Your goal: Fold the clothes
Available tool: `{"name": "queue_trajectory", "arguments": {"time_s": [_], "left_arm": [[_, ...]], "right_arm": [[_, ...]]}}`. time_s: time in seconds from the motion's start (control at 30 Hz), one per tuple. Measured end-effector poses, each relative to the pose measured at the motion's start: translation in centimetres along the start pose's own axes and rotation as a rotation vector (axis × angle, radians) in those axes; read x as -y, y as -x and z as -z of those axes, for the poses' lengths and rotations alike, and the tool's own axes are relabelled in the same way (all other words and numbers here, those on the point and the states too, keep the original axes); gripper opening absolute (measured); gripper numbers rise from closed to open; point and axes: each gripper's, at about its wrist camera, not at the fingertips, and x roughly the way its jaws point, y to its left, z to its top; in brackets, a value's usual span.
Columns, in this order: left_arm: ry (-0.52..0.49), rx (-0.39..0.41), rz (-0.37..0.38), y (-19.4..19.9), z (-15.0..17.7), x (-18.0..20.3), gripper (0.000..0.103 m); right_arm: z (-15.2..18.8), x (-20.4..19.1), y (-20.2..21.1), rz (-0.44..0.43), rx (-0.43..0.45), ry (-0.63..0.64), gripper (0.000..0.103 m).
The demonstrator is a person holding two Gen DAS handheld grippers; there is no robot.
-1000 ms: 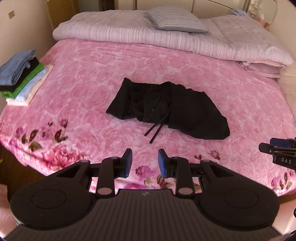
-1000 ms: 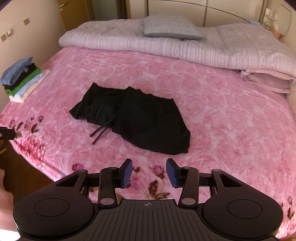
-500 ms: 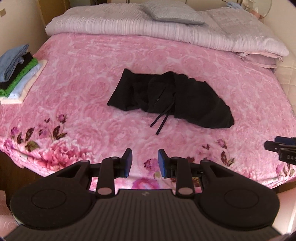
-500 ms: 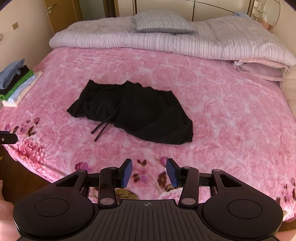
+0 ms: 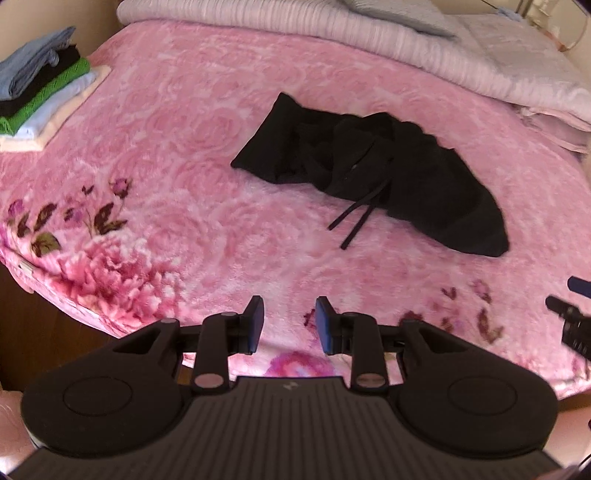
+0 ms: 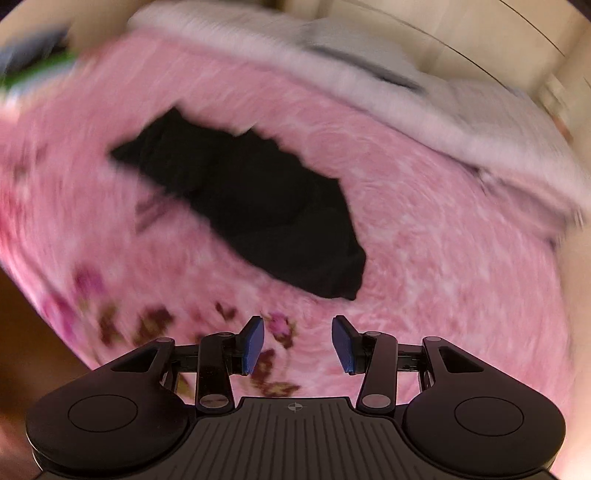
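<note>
**Bed scene: both grippers empty, black garment unfolded ahead**

Bedspread, pink with a rose pattern, fills both views; darker flower prints run along its near edge, directly under and ahead of both grippers. Pale striped quilt lies across the far end, well beyond the garment, with a grey pillow on top of it.

Black garment is crumpled on the bedspread, not folded. From the left gripper it sits ahead and slightly right, well apart from the fingertips. From the right gripper it sits ahead and left, its nearest corner close to the fingertips but not touching. Right wrist view is motion-blurred, so garment detail there is unreadable.

Stack of folded clothes is far ahead-left of the left gripper, at the bedspread's edge: blue on top, then black, green, pale blue and cream layers. In the right view it shows only as a green-blue smear at top left.

Two drawstrings trail out of the garment toward the left gripper, lying loose on the bedspread.

Left gripper: jaws apart, blue pads holding nothing. Right gripper: jaws apart, slightly wider, also holding nothing. Part of the right gripper pokes in at the right edge of the left view.
</note>
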Motion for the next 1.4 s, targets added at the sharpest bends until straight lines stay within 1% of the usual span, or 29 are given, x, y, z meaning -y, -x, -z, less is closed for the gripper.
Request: {"name": "queue_trajectory", "arguments": {"time_s": [0.03,0.13,0.27,0.33,0.4,0.53,0.67,0.73,0.77,0.8,0.87,0.97,1.0,1.07,1.1,1.17,1.2,1.23,1.3,1.33,1.37,1.4], "left_arm": [[0.011,-0.002,-0.004,-0.9,0.0,0.0,0.026],[0.042,-0.009,-0.018,-3.5,0.2,0.1,0.026],[0.084,-0.017,-0.035,-6.9,0.4,0.2,0.026],[0.103,-0.022,-0.046,-8.4,0.5,0.2,0.026],[0.118,-0.029,-0.061,-9.3,0.8,0.1,0.026],[0.145,-0.048,-0.09,-10.3,1.0,-0.3,0.026],[0.168,-0.065,-0.112,-10.6,1.0,-0.4,0.026],[0.166,-0.069,-0.114,-10.6,0.7,0.0,0.026],[0.164,-0.071,-0.115,-10.6,0.5,0.2,0.026],[0.163,-0.073,-0.116,-10.5,0.4,0.4,0.026],[0.159,-0.076,-0.118,-10.5,0.1,0.8,0.026],[0.144,-0.078,-0.116,-10.5,-0.5,1.8,0.026],[0.136,-0.077,-0.114,-10.4,-0.9,2.2,0.026],[0.115,-0.069,-0.105,-10.2,-1.6,3.2,0.026],[0.103,-0.064,-0.101,-10.1,-2.0,3.8,0.026],[0.079,-0.054,-0.092,-9.9,-2.9,5.1,0.026],[0.067,-0.049,-0.087,-9.7,-3.3,5.7,0.026],[0.055,-0.044,-0.082,-9.6,-3.7,6.3,0.026],[0.027,-0.033,-0.071,-9.4,-4.4,7.7,0.026],[0.011,-0.032,-0.066,-9.5,-4.6,8.3,0.026],[-0.004,-0.033,-0.062,-9.6,-4.7,8.9,0.026],[-0.015,-0.039,-0.058,-9.8,-4.7,9.5,0.026]], "right_arm": [[0.4,-0.7,-1.2,0.006,0.001,0.065,0.045],[1.6,-1.8,-4.6,0.007,0.03,0.203,0.045],[1.9,-2.6,-9.1,-0.011,0.067,0.291,0.045],[1.6,-2.7,-11.1,0.004,0.096,0.334,0.045],[1.2,-3.0,-13.1,0.04,0.131,0.389,0.045],[0.5,-3.4,-16.4,0.099,0.185,0.548,0.045],[0.4,-4.1,-19.4,0.126,0.189,0.738,0.045],[0.0,-4.0,-20.4,0.135,0.2,0.783,0.045],[-0.8,-3.3,-20.2,0.085,0.202,0.735,0.029],[-1.8,-2.4,-19.9,0.02,0.204,0.664,0.0],[-4.5,0.4,-18.6,-0.117,0.2,0.454,0.0],[-8.2,6.7,-15.6,-0.299,0.24,0.087,0.0],[-9.3,9.5,-14.4,-0.36,0.265,-0.049,0.0],[-10.5,16.0,-12.4,-0.453,0.327,-0.359,0.0],[-10.2,19.6,-11.7,-0.467,0.36,-0.532,0.0],[-8.8,26.8,-10.3,-0.467,0.426,-0.891,0.0],[-7.3,29.9,-9.4,-0.416,0.47,-1.057,0.0],[-5.4,32.8,-8.4,-0.342,0.519,-1.217,0.0],[-0.7,38.1,-5.7,-0.143,0.584,-1.487,0.0],[1.2,40.1,-4.6,-0.061,0.552,-1.526,0.0],[2.7,42.0,-3.8,0.011,0.497,-1.531,0.0],[4.0,43.0,-3.6,0.054,0.423,-1.502,0.0]]}}
